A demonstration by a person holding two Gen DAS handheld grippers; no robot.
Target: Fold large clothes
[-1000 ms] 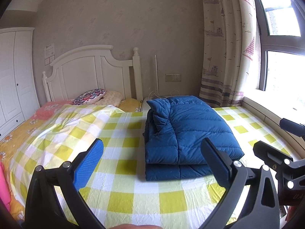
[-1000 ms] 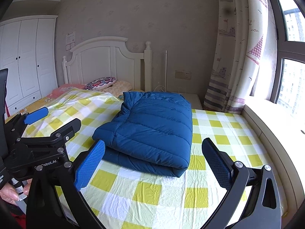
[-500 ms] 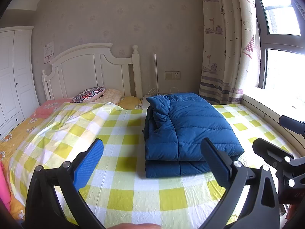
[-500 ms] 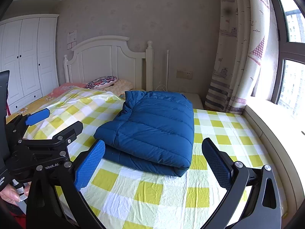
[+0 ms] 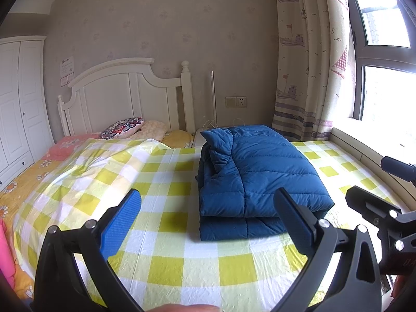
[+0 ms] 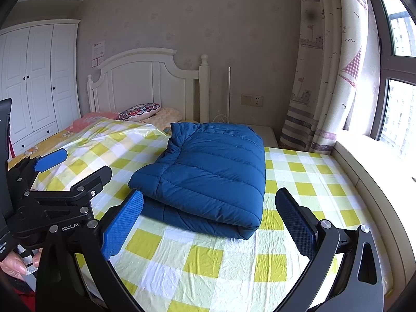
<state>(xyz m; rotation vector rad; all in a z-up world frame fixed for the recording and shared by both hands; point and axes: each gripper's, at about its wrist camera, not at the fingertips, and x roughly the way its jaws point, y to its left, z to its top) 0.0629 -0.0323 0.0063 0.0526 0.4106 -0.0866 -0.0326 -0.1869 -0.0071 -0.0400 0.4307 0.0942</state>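
A dark blue quilted jacket lies folded into a thick rectangle on the yellow and white checked sheet; the right wrist view shows the same jacket with its fold edge nearest me. My left gripper hangs open above the sheet, short of the jacket's near edge, nothing between its fingers. My right gripper is open too, held back from the jacket's near corner. The left gripper's body shows at the left of the right wrist view.
A white headboard and pillows stand at the far end. A white wardrobe is at the left, a curtain and window sill at the right. A hand holds the left gripper.
Both grippers have drawn back and lifted a little from the folded jacket; the jacket has not moved and both stay open.
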